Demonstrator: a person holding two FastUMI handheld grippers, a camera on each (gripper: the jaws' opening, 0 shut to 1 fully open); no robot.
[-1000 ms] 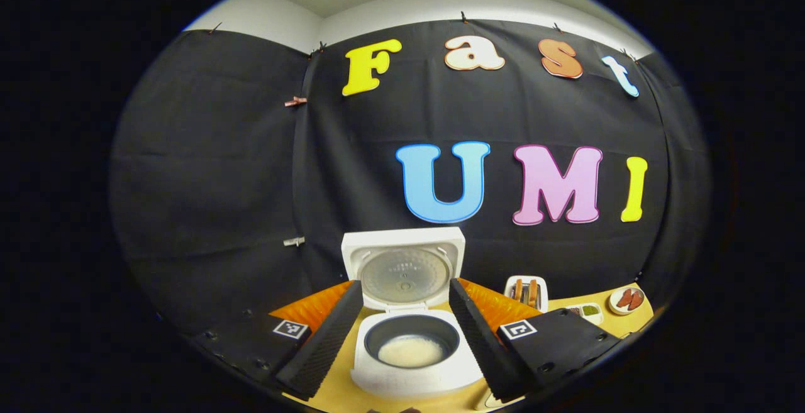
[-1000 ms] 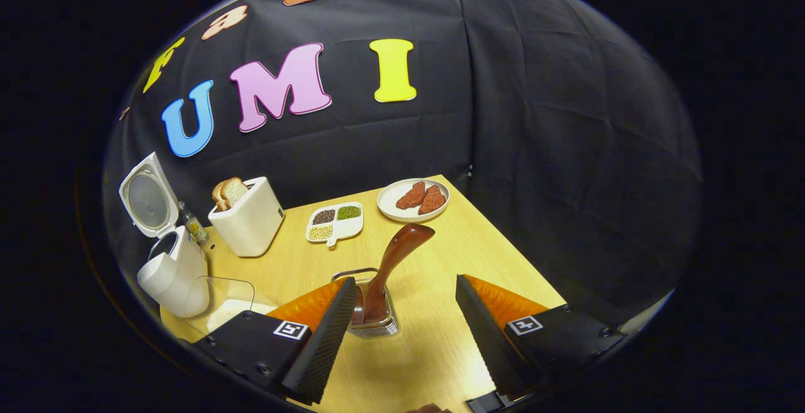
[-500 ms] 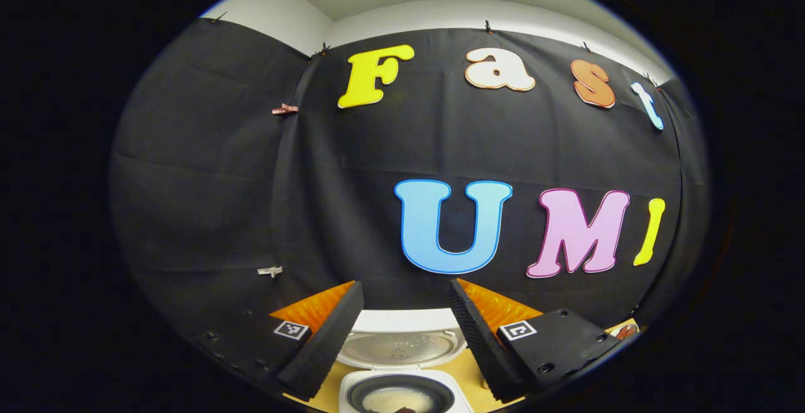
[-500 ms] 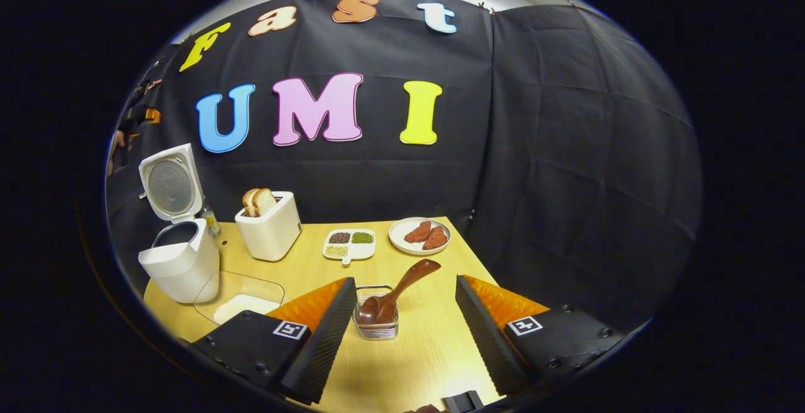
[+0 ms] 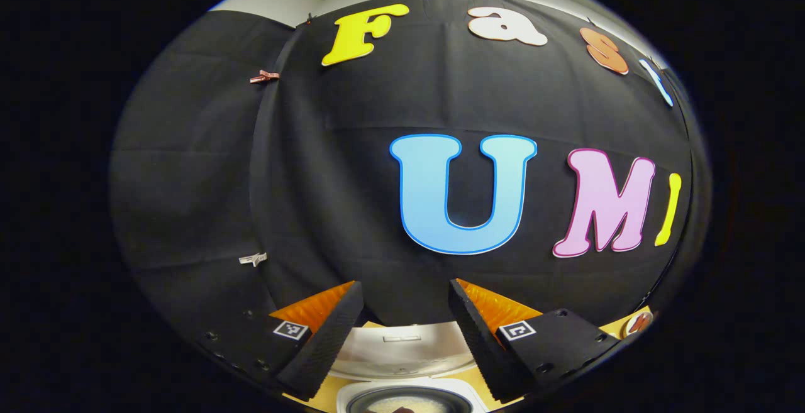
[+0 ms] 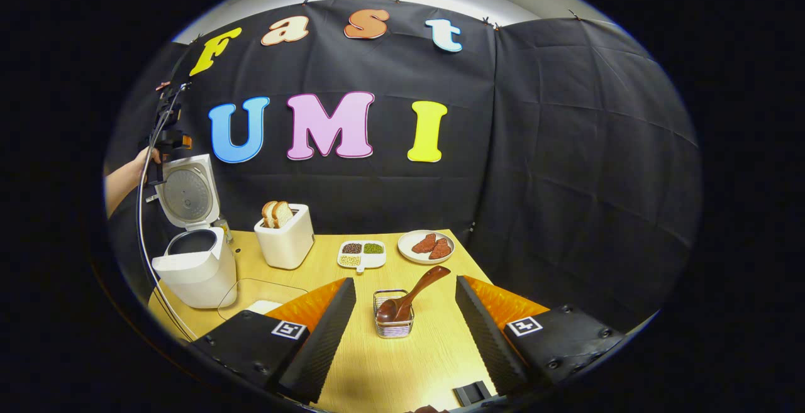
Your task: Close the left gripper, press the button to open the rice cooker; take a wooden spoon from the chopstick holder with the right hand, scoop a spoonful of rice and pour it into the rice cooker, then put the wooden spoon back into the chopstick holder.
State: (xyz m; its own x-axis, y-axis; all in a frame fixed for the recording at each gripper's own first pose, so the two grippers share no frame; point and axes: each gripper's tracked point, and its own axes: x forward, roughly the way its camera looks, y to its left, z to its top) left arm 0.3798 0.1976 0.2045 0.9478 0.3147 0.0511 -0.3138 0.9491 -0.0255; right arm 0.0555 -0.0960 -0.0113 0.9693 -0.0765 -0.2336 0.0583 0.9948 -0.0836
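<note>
The white rice cooker [image 6: 195, 265] stands at the table's left with its lid [image 6: 185, 190] raised. In the left gripper view its pot [image 5: 409, 403] holds rice and sits below my open left gripper [image 5: 405, 286], which faces the wall above the lid [image 5: 402, 350]. The right gripper view shows a hand [image 6: 126, 174] holding that left gripper [image 6: 165, 143] just above the lid's top edge. The wooden spoon [image 6: 415, 290] leans in the wire chopstick holder [image 6: 394, 324], bowl down. My right gripper [image 6: 405, 281] is open with nothing in it, drawn back from the holder.
A clear tray of rice [image 6: 261, 297] lies in front of the cooker. Behind stand a toaster with bread [image 6: 286, 237], a divided dish [image 6: 361, 254] and a plate of meat [image 6: 427, 246]. A small black item [image 6: 471, 393] lies at the table's near edge.
My right gripper has backed away from the holder, leaving the spoon in it. My left gripper has moved up and forward over the cooker, toward the raised lid.
</note>
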